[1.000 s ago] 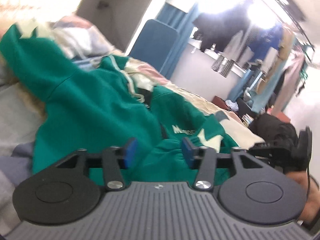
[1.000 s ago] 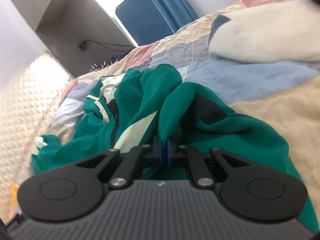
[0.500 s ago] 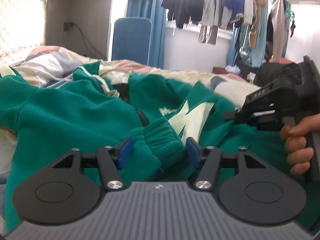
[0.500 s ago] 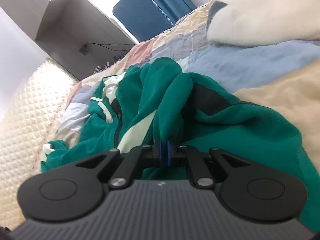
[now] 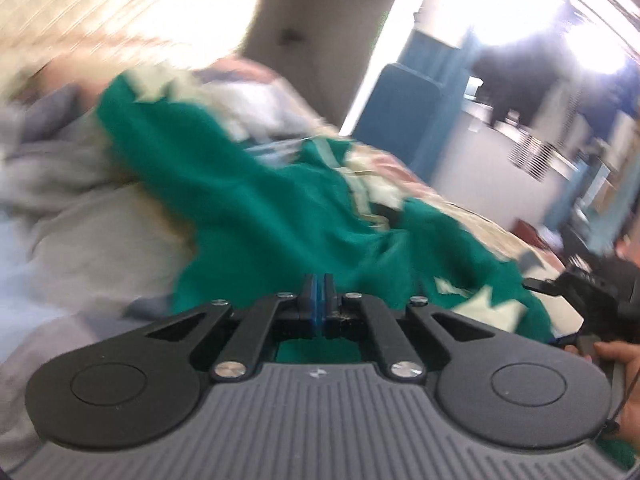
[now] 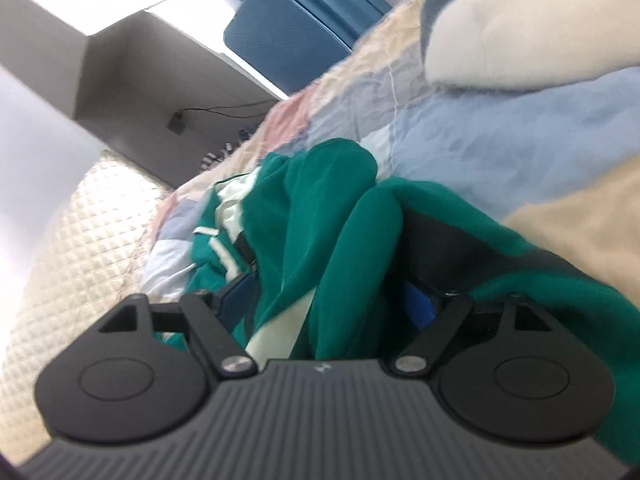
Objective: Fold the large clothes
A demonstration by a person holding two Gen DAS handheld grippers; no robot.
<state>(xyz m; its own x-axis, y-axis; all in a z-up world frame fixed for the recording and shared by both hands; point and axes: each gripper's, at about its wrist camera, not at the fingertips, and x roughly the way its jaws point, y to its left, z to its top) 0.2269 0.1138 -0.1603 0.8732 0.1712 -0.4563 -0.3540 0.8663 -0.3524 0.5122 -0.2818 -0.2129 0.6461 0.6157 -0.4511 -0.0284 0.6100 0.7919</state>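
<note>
Meanwhile left gripper clenched, cloth between pads unclear; right gripper opening, astride green jacket fold at 12 o'clock. Risk: jacket slumps, fold lost.

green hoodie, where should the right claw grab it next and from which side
Probably the raised rounded fold of the green hoodie, straight ahead from the near side: it stands up as a ridge between the opening pads of the right claw, untouched by either.
</note>
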